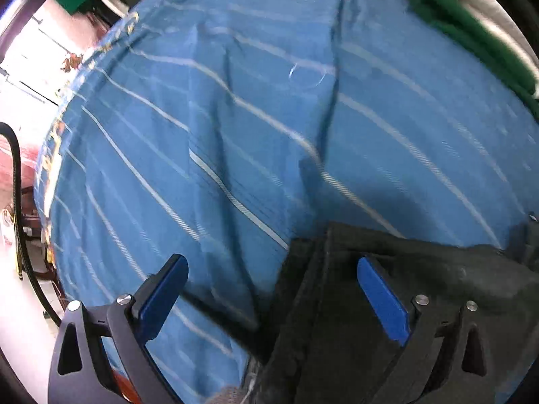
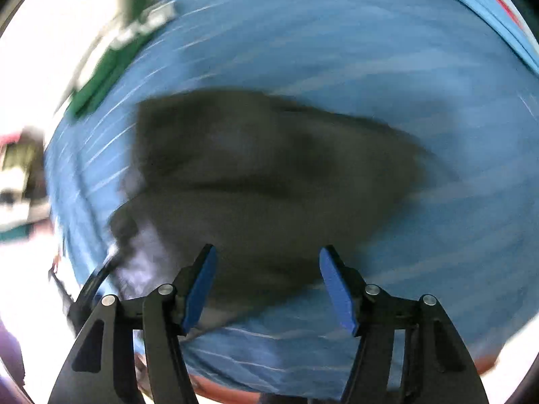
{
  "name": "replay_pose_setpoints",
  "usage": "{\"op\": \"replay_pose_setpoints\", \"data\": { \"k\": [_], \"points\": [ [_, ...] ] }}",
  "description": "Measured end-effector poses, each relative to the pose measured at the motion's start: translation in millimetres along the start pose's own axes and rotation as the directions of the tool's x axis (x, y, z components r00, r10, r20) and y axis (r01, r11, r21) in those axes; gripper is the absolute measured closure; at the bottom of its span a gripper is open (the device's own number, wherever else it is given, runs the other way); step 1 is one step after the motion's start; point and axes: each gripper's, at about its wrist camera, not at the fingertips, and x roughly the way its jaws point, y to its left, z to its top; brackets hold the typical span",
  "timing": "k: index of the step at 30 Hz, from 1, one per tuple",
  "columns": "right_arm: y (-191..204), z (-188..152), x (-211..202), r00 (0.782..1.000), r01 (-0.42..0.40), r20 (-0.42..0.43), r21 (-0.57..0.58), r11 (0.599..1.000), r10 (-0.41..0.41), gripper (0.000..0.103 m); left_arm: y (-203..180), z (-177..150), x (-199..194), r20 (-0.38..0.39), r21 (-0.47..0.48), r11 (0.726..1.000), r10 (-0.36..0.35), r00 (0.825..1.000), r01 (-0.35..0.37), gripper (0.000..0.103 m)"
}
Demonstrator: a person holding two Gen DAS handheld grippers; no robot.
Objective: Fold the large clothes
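A dark grey garment (image 2: 262, 175) lies folded on a blue striped sheet (image 2: 337, 43). In the right wrist view, which is motion blurred, my right gripper (image 2: 267, 279) is open and empty just above the garment's near edge. In the left wrist view the same dark garment (image 1: 421, 269) lies at the lower right on the sheet (image 1: 235, 118). My left gripper (image 1: 271, 286) is open wide and empty, its right finger (image 1: 380, 299) over the garment and its left finger (image 1: 161, 293) over the bare sheet.
A green cloth (image 1: 465, 30) lies at the sheet's far right edge, and shows as a green blur at upper left in the right wrist view (image 2: 111, 57). A black cable (image 1: 17, 181) hangs beyond the sheet's left edge. Room clutter lies past the edges.
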Motion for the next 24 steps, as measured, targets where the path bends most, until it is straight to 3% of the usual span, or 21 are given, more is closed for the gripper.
{"op": "replay_pose_setpoints", "data": {
  "k": [3,5,7,11,14,19,20,22,24],
  "points": [
    [72.0,14.6,21.6,0.999,-0.041,0.007,-0.182,0.983,0.043,0.053,11.7,-1.2,7.4,-0.019,-0.016,0.998,-0.055,0.998,0.054,0.0],
    [114.0,31.4,45.8,0.999,0.002,0.043,-0.248,0.969,0.009,0.067,21.6,-1.3,-2.3,-0.013,-0.024,0.998,-0.05,0.999,0.05,0.0],
    [121.2,56.6,79.6,0.995,0.088,0.059,-0.229,0.969,-0.077,0.067,38.7,-3.9,-17.4,0.013,-0.054,0.997,-0.048,0.999,0.049,0.0],
    [126.4,84.5,106.8,0.991,0.132,0.039,-0.231,0.964,-0.127,0.067,77.2,-14.5,-40.4,0.037,-0.134,0.989,-0.056,0.998,0.061,0.0],
    [124.2,73.1,73.9,0.993,0.12,0.037,-0.232,0.965,-0.115,0.067,80.3,-22.8,-47.9,0.032,-0.153,0.982,-0.104,0.994,0.108,0.0],
    [159.8,32.9,46.2,0.998,0.063,0.05,-0.347,0.936,-0.048,0.07,56.0,-30.6,-53.5,0.05,-0.105,0.99,-0.09,0.995,0.095,0.0],
    [167.0,23.9,49.7,1.0,0.025,0.022,-0.373,0.928,-0.019,0.081,49.7,-31.2,-52.5,0.045,-0.096,0.991,-0.088,0.995,0.092,0.0],
    [180.3,17.4,64.5,1.0,0.004,0.004,-0.386,0.922,-0.002,0.083,37.9,-31.7,-49.5,0.026,-0.1,0.989,-0.109,0.994,0.111,0.0],
    [188.5,20.3,91.2,0.998,0.056,0.016,-0.376,0.925,-0.054,0.083,38.1,-31.8,-51.4,0.023,-0.11,0.986,-0.123,0.992,0.125,0.0]
  ]
}}
